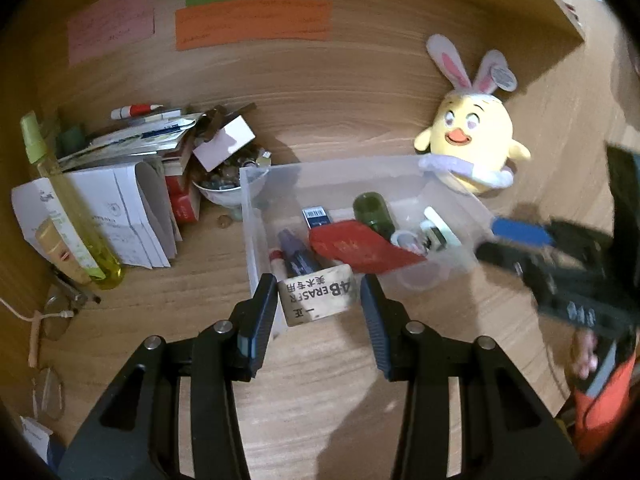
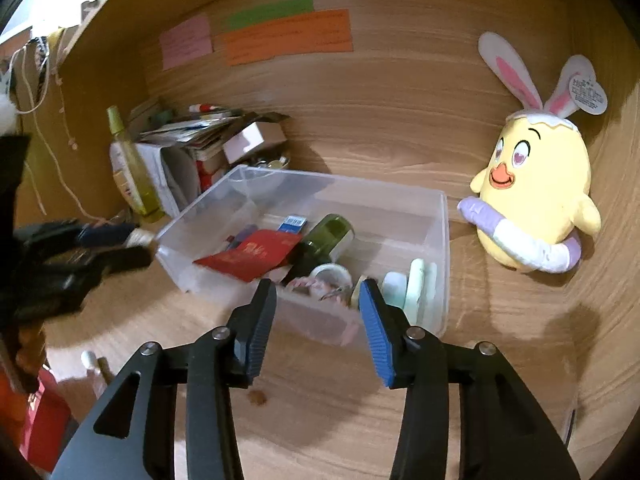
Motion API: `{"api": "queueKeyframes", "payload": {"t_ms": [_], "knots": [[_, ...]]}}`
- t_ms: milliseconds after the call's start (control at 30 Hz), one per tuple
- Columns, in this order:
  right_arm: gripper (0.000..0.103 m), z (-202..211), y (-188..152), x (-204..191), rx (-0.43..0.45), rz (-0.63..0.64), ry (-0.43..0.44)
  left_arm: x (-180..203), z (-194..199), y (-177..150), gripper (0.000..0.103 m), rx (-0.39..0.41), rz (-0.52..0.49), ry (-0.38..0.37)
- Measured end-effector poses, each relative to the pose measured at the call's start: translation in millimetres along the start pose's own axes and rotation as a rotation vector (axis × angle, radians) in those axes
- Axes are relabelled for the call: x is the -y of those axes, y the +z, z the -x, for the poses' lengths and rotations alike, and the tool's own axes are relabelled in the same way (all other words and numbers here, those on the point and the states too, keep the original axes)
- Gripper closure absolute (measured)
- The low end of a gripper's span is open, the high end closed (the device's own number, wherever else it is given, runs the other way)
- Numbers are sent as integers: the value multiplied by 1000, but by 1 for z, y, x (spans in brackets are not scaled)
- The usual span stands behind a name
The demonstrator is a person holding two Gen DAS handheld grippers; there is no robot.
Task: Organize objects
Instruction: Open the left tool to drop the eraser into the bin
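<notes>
Left gripper [image 1: 319, 298] tilted downward toward the desk [image 1: 320, 380], jaws part-spread and pinching an eraser [image 1: 318, 295] by its short sides. Left pad is on it; the right pad looks to be touching but a thin gap can't be ruled out. The eraser label reads "4B ERASER", upside down in the left wrist view. It is held over the near-left corner of the clear plastic bin [image 1: 256, 216], at about rim level.

Right gripper [image 2: 318, 300] is also pitched down, jaws spread with nothing between the pads. Its tips sit over the bin's near wall [image 2: 304, 316] as seen in the right wrist view. In the left wrist view the same tool comes in from the right edge, motion-blurred, with its tips at the bin's right wall. A bit of the person's hand [image 1: 584, 354] shows under it.

Bin contents:
- red packet [image 2: 252, 258]
- dark green bottle [image 2: 326, 240] lying on its side
- tape roll [image 2: 332, 274]
- marker [image 1: 296, 254]
- small blue-labelled item [image 2: 293, 223]
- pale green pieces [image 2: 418, 284] at the right end

Plush chick with rabbit ears [image 2: 536, 192] stands by the bin's far-right corner, against the back panel. A stack of papers and booklets [image 1: 132, 208], a yellow-green spray bottle [image 1: 68, 204] and a bowl of small items [image 1: 224, 184] crowd the desk's far-left corner. Coloured sticky notes [image 1: 252, 20] are on the back panel.
</notes>
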State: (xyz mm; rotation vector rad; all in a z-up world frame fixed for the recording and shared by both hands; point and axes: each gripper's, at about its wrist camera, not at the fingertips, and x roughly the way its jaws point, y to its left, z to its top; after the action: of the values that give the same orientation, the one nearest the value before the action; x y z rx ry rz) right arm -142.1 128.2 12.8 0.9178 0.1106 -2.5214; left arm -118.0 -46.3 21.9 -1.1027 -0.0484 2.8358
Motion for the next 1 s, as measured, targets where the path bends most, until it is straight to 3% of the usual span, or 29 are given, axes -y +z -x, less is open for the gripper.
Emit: {"api": "queueKeyframes", "payload": {"t_ms": [500, 733, 767, 833, 1000], "knots": [[63, -31, -63, -33, -175, 73, 72, -12, -26, 7, 60, -37, 33, -41], [76, -44, -67, -39, -209, 101, 72, -13, 3, -1, 47, -3, 12, -24], [81, -45, -69, -41, -214, 110, 73, -14, 7, -4, 34, -6, 9, -25], [87, -45, -70, -44, -219, 122, 86, -17, 16, -13, 23, 0, 12, -21], [91, -45, -71, -49, -210, 141, 89, -23, 33, -42, 21, -26, -30, 2]]}}
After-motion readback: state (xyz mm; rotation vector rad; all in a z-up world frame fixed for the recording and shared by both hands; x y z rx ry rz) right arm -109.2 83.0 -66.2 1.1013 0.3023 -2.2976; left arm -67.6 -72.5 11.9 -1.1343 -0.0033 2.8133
